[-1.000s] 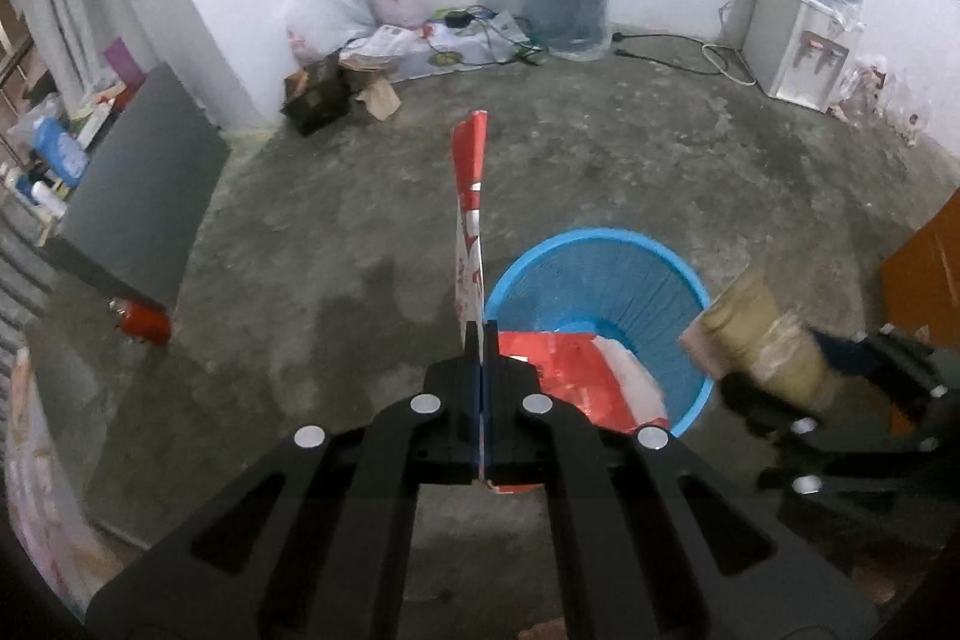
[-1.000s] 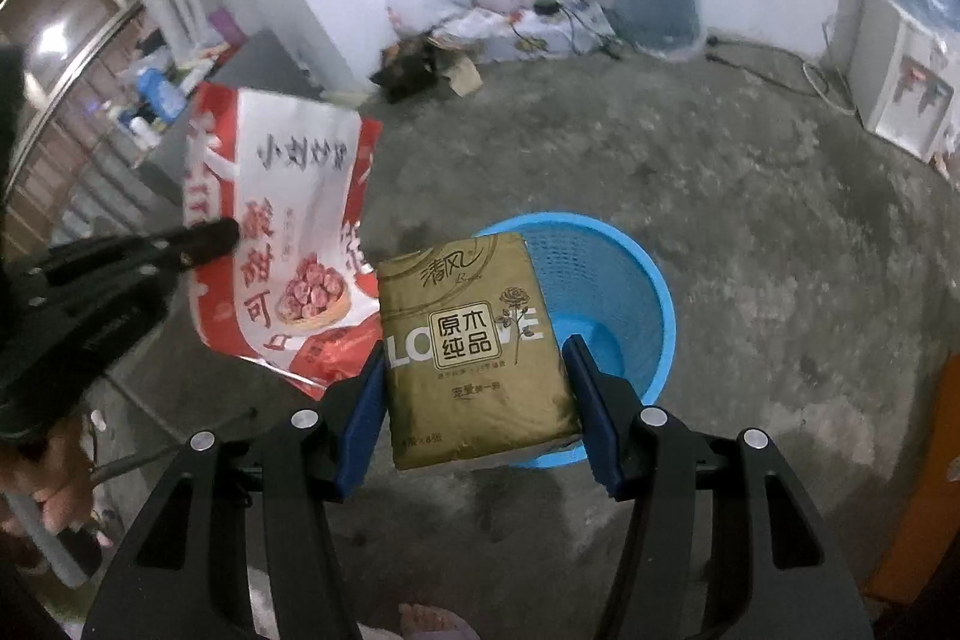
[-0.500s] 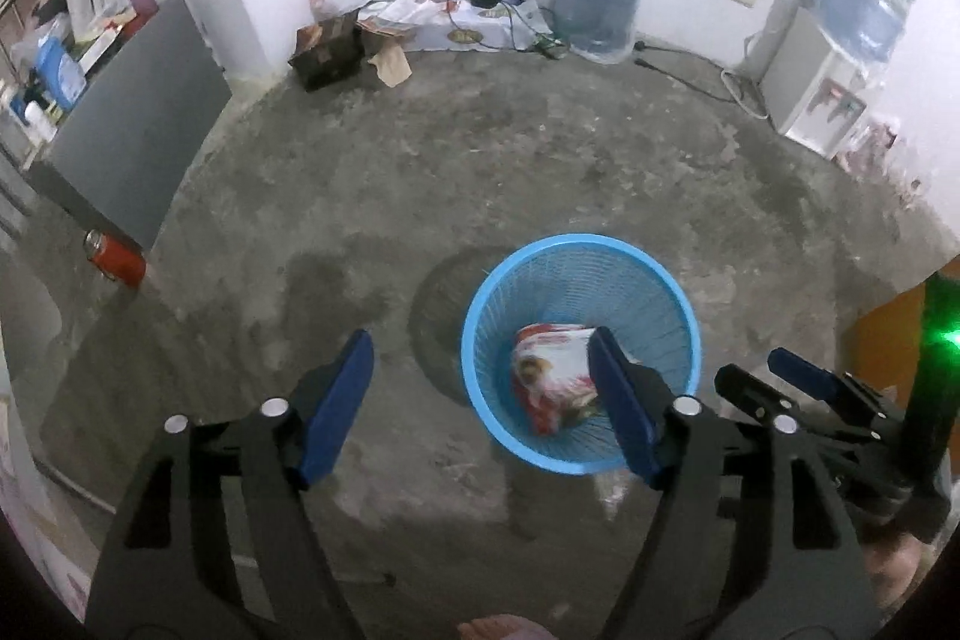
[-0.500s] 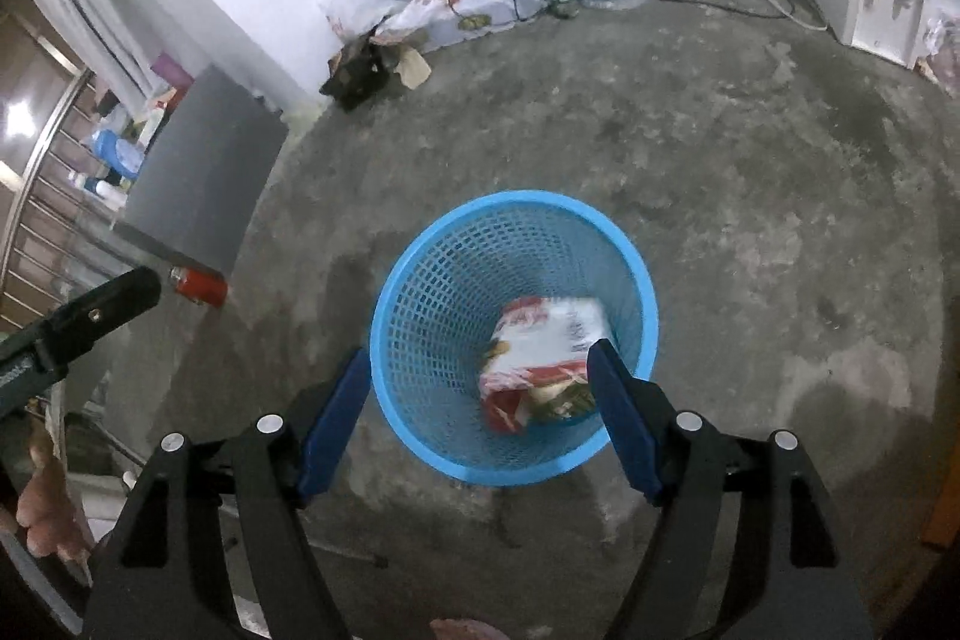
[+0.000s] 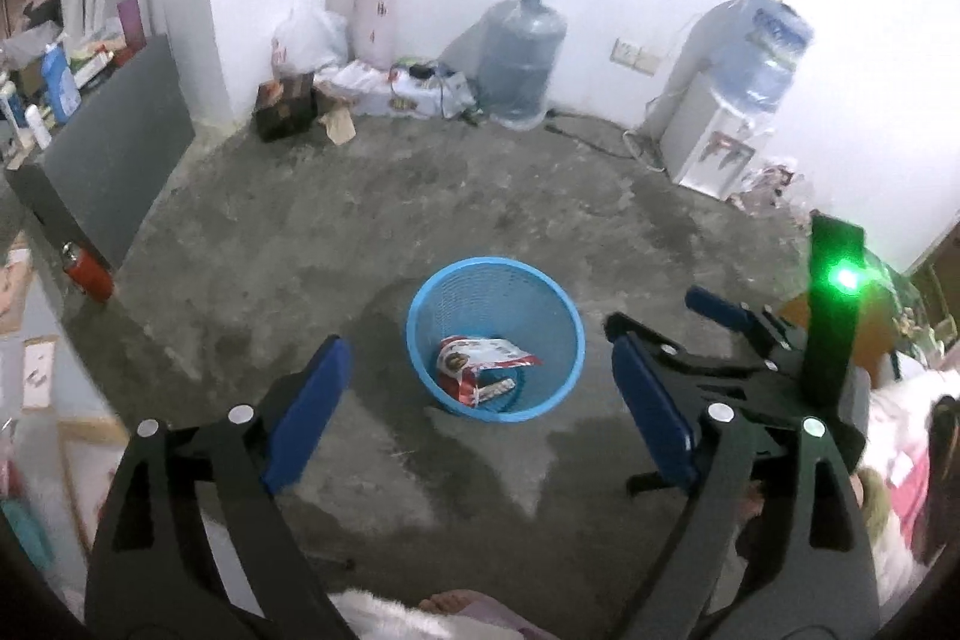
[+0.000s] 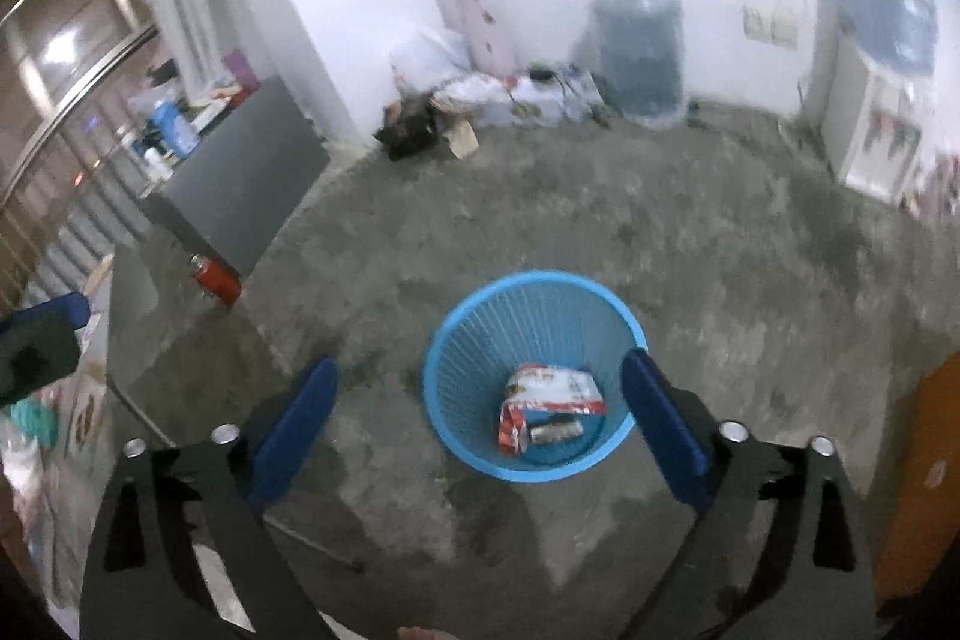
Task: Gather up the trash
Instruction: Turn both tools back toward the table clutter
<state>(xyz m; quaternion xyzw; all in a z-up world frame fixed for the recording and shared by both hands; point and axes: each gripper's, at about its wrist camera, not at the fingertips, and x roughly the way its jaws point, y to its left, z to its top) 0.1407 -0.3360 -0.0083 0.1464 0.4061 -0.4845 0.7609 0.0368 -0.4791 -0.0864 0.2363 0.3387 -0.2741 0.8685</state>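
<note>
A blue plastic basket (image 5: 420, 334) stands on the concrete floor; it also shows in the right wrist view (image 6: 444, 400). A red and white snack bag (image 5: 480, 361) lies inside it, seen again in the right wrist view (image 6: 552, 391), with a gold tissue pack (image 6: 555, 431) under it. My left gripper (image 5: 480, 400) is open and empty, above and in front of the basket. My right gripper (image 6: 480, 412) is open and empty, also raised over the basket's near side. The right gripper shows at the right of the left wrist view (image 5: 678, 334).
A red can (image 5: 90, 271) lies on the floor by a dark grey panel (image 5: 114, 172). A water jug (image 5: 519, 58), a water dispenser (image 5: 720, 142) and a pile of boxes and bags (image 5: 336, 94) stand along the far wall.
Both grippers opened and dropped the snack bag and the tissue pack into the basket. Both have since drawn up and back from it.
</note>
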